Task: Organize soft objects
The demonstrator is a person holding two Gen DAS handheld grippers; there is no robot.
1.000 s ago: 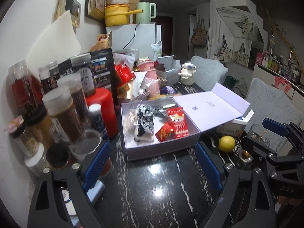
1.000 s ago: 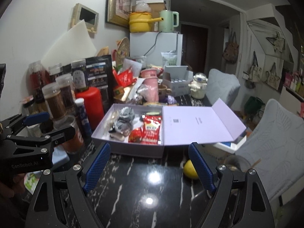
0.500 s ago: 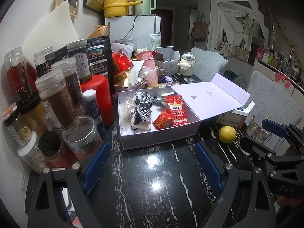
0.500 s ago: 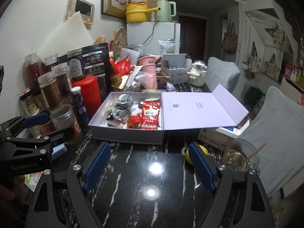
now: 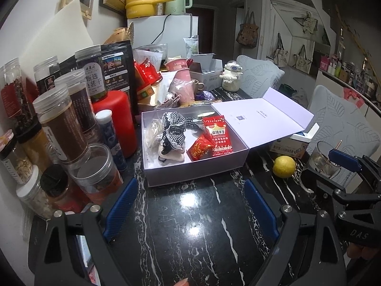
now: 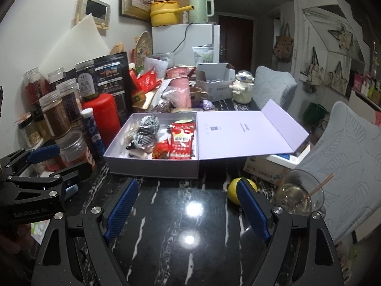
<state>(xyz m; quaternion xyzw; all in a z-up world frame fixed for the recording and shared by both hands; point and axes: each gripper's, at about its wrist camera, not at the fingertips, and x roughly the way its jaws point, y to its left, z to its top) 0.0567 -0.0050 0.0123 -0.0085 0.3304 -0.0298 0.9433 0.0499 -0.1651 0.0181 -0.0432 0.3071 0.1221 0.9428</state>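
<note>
An open lilac box (image 5: 195, 169) (image 6: 152, 166) sits on the black marble table, its lid (image 5: 259, 119) (image 6: 247, 131) folded back to the right. Inside lie a black-and-white checked soft toy (image 5: 173, 131) (image 6: 146, 131), a large red snack packet (image 5: 218, 135) (image 6: 182, 140) and a small red packet (image 5: 198, 150) (image 6: 160, 151). My left gripper (image 5: 190, 205) hovers open over the bare table in front of the box, nothing between its fingers. My right gripper (image 6: 188, 207) is open too, just right of it, and empty.
Jars (image 5: 59, 128) and a red canister (image 5: 114, 119) crowd the left wall. A lemon (image 5: 283, 166) (image 6: 234, 189), a glass with a stick (image 6: 300, 195) and a carton (image 6: 269, 166) lie right of the box. Cups, packets and a white figurine (image 6: 243, 88) fill the back.
Both grippers have drawn back slightly from the box and tilted down, so the table front fills more of each view. Their jaws stayed the same width.
</note>
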